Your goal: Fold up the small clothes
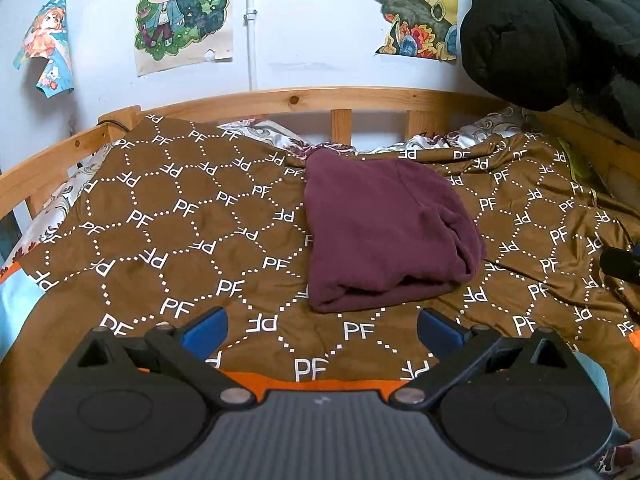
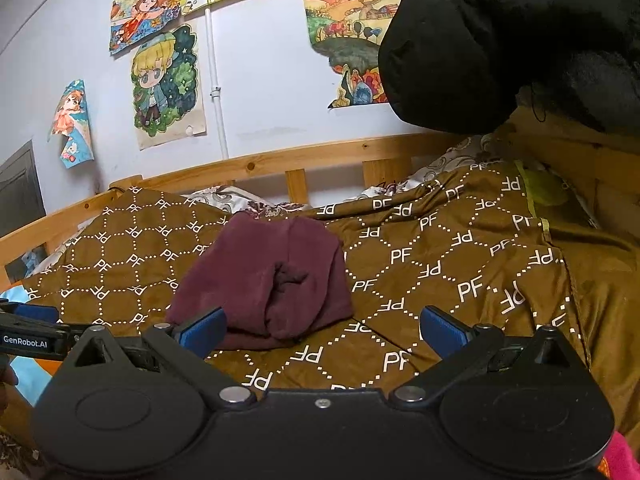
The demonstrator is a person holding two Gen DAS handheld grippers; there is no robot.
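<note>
Grippers first: the left gripper point(image 1: 322, 326) and right gripper point(image 2: 322, 326) both gape wide, holding nothing. Just beyond lies the folded maroon garment point(image 1: 384, 232) on the brown PF-patterned blanket point(image 1: 180, 216), wooden bed rail point(image 1: 304, 98) behind.

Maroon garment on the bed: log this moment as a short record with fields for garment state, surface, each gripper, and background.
garment: maroon garment, folded into a compact bundle, lying free
surface: brown PF-print blanket on a wooden bed frame
left gripper: open, empty, short of the garment
right gripper: open, empty, near the garment's front edge
background: drawings on the wall, black jacket hanging at right
</note>
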